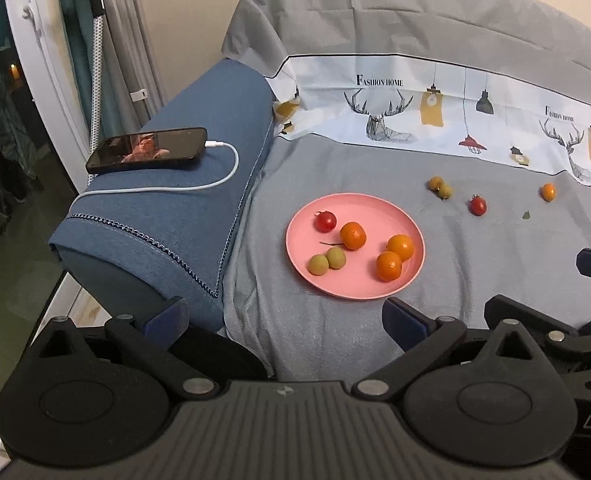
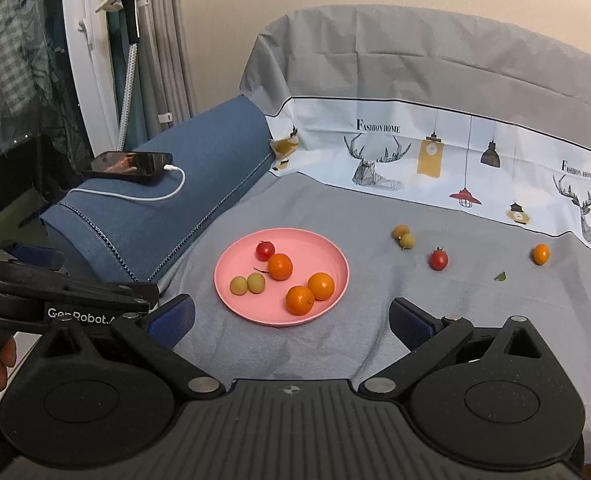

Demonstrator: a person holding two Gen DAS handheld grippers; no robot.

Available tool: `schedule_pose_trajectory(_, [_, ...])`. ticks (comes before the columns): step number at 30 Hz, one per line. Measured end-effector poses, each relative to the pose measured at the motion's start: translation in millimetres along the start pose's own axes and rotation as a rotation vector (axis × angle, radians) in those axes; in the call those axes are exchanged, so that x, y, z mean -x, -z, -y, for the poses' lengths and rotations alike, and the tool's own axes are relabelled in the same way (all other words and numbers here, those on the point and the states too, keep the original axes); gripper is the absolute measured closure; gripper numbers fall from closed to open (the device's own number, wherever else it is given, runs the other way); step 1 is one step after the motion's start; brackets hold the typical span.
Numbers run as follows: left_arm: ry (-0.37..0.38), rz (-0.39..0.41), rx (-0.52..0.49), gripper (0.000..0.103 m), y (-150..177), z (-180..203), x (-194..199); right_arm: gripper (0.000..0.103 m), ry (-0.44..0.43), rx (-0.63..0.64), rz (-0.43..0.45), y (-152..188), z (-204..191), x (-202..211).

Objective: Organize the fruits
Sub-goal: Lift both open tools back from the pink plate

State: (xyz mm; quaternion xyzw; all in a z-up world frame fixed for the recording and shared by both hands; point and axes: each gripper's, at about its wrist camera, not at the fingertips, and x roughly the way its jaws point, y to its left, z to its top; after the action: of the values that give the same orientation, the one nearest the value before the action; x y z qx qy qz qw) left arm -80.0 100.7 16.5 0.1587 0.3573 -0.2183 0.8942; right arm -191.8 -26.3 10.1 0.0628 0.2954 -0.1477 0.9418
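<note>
A grey sofa cover (image 2: 375, 360) spreads across the seat that carries the work, with a blue armrest (image 2: 167, 208) along its left edge and a printed cloth (image 2: 455, 160) along the back edge. On the armrest lies a smartphone (image 2: 129, 164), its white charging cable (image 2: 151, 196) plugged in.

Toward the seat's left edge, close to the armrest, sits a pink plate (image 2: 235, 304) already holding three small oranges, one cherry tomato and a pair of yellow-green fruits. Four fruits lie loose on the cover nearer the back edge and well apart from the plate: a touching pair of yellow-brown fruits (image 2: 403, 236), a loose cherry tomato (image 2: 438, 259) and, furthest toward the right edge, a loose small orange (image 2: 541, 254). A green leaf scrap (image 2: 500, 277) lies between the last two.

The right gripper (image 2: 291, 316) hangs short of the plate, jaws spread wide and empty; the left gripper (image 1: 285, 318) hangs beside it, jaws likewise wide and holding nothing.

The sorting appears partway through, between picks. The next move likely calls for a reach past the plate to a loose fruit, then a gentle close on a small, soft, rolling target.
</note>
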Motion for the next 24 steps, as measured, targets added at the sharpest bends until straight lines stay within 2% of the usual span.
schedule_pose_trajectory(24, [-0.005, 0.011, -0.001, 0.000, 0.4, -3.1, 5.7, 0.001, 0.002, 0.008, 0.002, 1.0, -1.5, 6.1])
